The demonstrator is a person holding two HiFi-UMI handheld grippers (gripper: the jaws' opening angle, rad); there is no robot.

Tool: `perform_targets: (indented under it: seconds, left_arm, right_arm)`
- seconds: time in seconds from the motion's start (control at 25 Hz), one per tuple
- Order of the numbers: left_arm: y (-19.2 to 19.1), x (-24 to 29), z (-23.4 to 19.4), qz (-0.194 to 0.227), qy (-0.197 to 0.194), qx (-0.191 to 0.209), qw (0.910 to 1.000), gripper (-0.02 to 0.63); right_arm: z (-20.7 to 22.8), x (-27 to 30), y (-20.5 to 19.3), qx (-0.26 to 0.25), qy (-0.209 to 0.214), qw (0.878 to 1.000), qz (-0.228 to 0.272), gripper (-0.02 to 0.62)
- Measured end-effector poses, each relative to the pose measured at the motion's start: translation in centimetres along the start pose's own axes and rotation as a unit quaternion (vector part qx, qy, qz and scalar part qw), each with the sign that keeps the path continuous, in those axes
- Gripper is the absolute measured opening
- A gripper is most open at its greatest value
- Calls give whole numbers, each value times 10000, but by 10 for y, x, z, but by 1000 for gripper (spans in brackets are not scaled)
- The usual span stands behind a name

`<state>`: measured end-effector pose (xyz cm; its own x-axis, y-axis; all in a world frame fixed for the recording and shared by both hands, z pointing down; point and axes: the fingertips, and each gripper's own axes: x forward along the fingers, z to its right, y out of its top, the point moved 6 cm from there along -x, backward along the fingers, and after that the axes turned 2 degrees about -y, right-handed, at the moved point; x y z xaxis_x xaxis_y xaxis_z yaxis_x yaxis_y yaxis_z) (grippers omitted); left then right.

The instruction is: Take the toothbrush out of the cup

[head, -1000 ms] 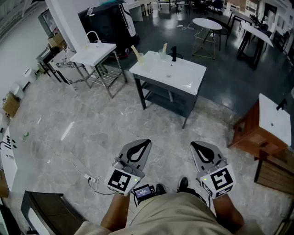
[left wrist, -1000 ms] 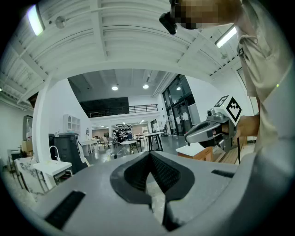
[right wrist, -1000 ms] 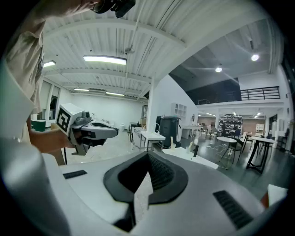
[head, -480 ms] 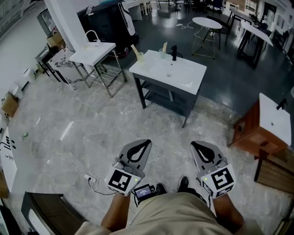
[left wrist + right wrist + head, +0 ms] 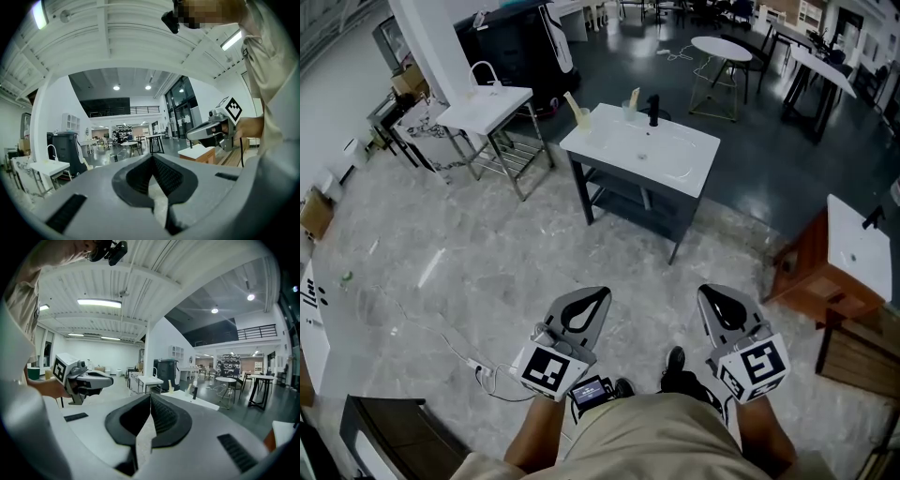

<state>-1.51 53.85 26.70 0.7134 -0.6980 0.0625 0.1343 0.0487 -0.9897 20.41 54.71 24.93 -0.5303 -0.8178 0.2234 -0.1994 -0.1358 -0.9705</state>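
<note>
A white sink stand stands a few steps ahead on the marble floor. Near its back edge, beside a black tap, a clear cup holds a pale toothbrush. The same toothbrush shows far off in the right gripper view. A second pale stick in a cup stands at the stand's left corner. My left gripper and right gripper are held low in front of my body, both shut and empty, far from the stand. Each gripper view shows the other gripper alongside.
Another white basin on a metal frame stands to the left, and a round table behind. A wooden cabinet with a white top is at the right. A cable with a power strip lies on the floor by my left foot.
The head view has shifted slightly, so the sink stand sits a touch further left. Both grippers stay shut in about the same place.
</note>
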Motion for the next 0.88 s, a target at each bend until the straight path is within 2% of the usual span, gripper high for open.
perform_targets:
  seconds: [0.2,0.4,0.88]
  left_arm:
    - [-4,29,-14,-115,35,12,9999,6]
    - [-8,87,-30,-241,131,47,9996,6]
    - [-6,305,-69,-580,380,-95,9975,6]
  right_arm:
    - [33,19,-6,123,-60,9999,44,6]
    - [92,50,-14,227,28,9997,85,6]
    - [292,149,-18,302,554,9978,192,6]
